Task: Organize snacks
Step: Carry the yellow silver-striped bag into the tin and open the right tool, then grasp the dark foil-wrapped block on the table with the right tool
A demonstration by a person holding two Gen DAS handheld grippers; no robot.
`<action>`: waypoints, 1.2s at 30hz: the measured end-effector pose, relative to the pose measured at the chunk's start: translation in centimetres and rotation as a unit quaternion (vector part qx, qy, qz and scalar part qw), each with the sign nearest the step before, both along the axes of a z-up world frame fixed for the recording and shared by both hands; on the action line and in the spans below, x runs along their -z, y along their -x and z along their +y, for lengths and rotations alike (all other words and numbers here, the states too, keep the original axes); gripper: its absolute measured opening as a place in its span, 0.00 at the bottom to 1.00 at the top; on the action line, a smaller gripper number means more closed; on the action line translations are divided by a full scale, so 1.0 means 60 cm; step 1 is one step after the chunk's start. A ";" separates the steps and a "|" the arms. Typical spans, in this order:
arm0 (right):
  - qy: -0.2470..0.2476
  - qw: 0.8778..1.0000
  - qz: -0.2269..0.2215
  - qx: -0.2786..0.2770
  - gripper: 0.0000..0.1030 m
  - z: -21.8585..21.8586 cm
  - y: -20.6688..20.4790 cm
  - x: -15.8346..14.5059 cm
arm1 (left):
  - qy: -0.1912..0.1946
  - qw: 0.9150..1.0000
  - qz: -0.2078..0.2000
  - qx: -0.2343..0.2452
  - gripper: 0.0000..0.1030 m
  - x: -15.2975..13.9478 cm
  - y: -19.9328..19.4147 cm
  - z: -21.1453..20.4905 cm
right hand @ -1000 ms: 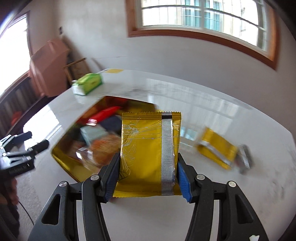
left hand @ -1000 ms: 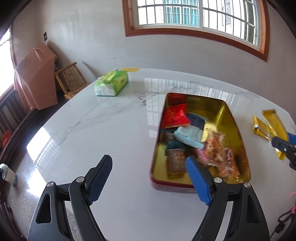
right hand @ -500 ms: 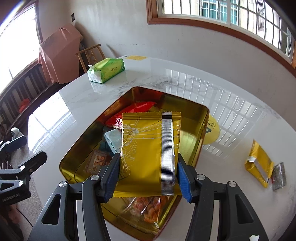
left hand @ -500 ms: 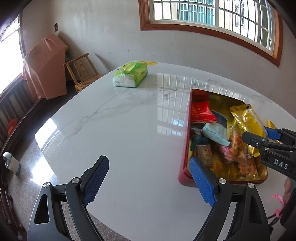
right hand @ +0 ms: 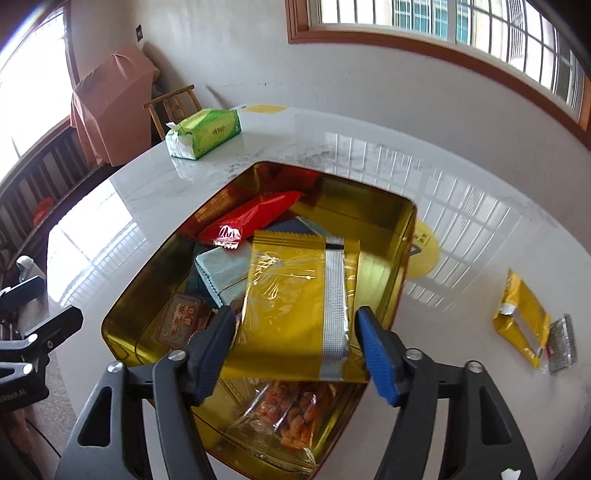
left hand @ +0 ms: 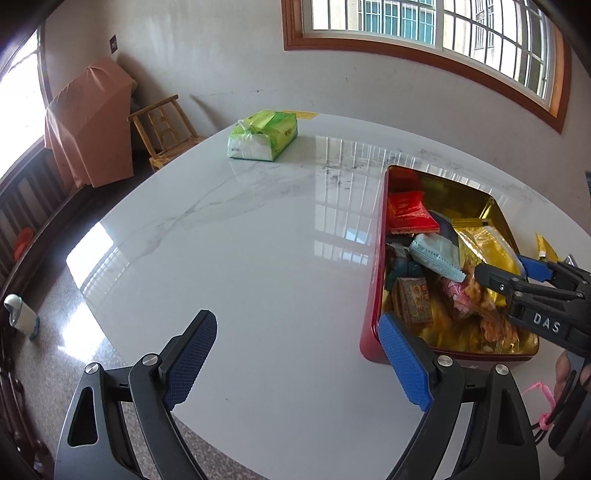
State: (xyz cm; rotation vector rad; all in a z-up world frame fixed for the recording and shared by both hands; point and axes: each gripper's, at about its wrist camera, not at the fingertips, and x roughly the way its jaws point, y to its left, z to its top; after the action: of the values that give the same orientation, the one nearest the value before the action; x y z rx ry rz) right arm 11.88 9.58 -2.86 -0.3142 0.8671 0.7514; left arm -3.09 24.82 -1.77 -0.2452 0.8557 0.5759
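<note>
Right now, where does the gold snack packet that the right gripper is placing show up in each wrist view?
Left wrist: the gold snack packet is at the right edge, inside the tin, ahead of the right gripper.
Right wrist: the packet fills the centre, between the fingers, which have opened slightly; contact is unclear.
Shared landmark: the green tissue pack on the far side of the table.

Bright window (left hand: 424,26) daylight glares off the table (left hand: 258,229); fisheye-bent edges.
</note>
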 end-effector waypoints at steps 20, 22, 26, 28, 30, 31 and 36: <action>-0.011 0.986 -0.045 0.159 0.65 -0.288 -0.088 -0.040 | -0.001 1.000 0.006 0.012 0.87 -0.005 -0.011 -0.017; 0.002 0.981 -0.048 0.190 0.65 -0.330 -0.113 -0.031 | -0.001 1.000 0.007 0.018 0.87 -0.008 -0.018 -0.025; 0.013 0.973 -0.040 0.225 0.65 -0.387 -0.156 -0.007 | -0.010 0.999 0.008 0.032 0.87 -0.015 -0.032 -0.043; 0.013 0.972 -0.031 0.231 0.65 -0.400 -0.173 0.003 | -0.017 0.999 0.009 0.040 0.87 -0.022 -0.041 -0.055; 0.010 0.973 -0.022 0.231 0.65 -0.406 -0.189 0.015 | -0.017 0.999 0.008 0.050 0.87 -0.029 -0.051 -0.065; 0.010 0.974 -0.017 0.227 0.65 -0.405 -0.199 0.023 | -0.016 0.998 0.006 0.057 0.87 -0.034 -0.056 -0.071; 0.010 0.976 -0.008 0.217 0.57 -0.399 -0.227 0.044 | -0.027 0.996 0.004 0.085 0.87 -0.056 -0.090 -0.102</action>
State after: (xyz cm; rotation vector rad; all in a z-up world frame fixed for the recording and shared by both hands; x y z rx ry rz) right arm 25.51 -14.36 -5.49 -0.1400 0.8897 0.3342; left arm 2.28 18.71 1.57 -0.1201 0.8577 0.4402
